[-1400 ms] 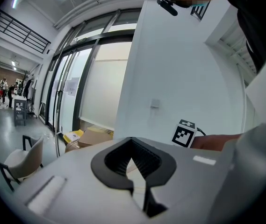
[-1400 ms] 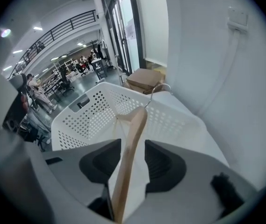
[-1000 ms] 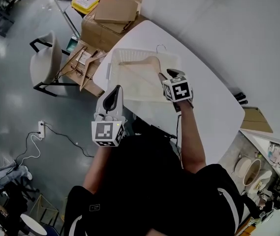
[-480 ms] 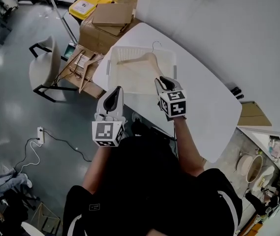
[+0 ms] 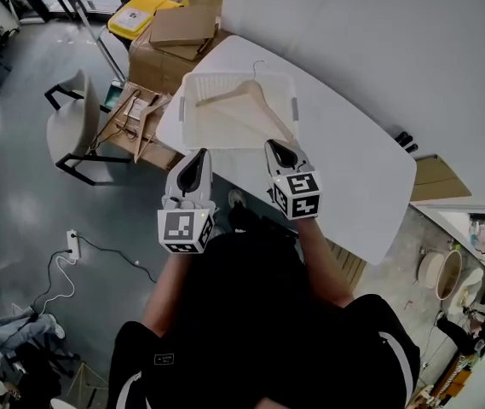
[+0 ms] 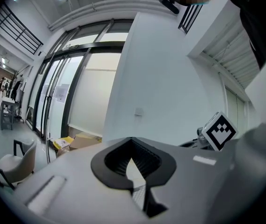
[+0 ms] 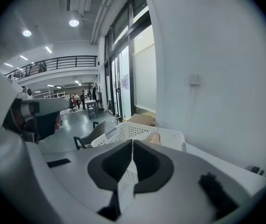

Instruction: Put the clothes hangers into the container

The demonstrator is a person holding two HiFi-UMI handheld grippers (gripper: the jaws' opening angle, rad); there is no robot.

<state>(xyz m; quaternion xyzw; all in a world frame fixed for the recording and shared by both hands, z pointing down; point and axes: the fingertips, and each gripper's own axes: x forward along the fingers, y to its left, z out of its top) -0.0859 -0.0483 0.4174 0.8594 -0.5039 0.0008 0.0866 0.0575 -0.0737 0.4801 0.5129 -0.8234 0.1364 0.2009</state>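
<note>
A white slatted container (image 5: 198, 135) stands at the near left end of the white table (image 5: 353, 169). One wooden clothes hanger (image 5: 244, 99) lies inside it, its wire hook at the far rim. My right gripper (image 5: 278, 149) hovers just short of the container's near right corner; its jaws have just been closing and are shut with nothing between them. In the right gripper view the container (image 7: 123, 133) and the hanger (image 7: 155, 137) show beyond the shut gripper (image 7: 133, 146). My left gripper (image 5: 200, 158) is held level off the table's near edge, shut and empty, as the left gripper view (image 6: 132, 143) shows.
A grey chair (image 5: 70, 124) stands on the floor to the left. Beside it a low wooden rack (image 5: 133, 119) holds more hangers, with cardboard boxes (image 5: 174, 32) behind. A cable and power strip (image 5: 72, 239) lie on the floor.
The right gripper has drawn back from the hanger in the container toward the person and its jaws have closed. The hanger stays in the container. The left gripper shifted slightly.
</note>
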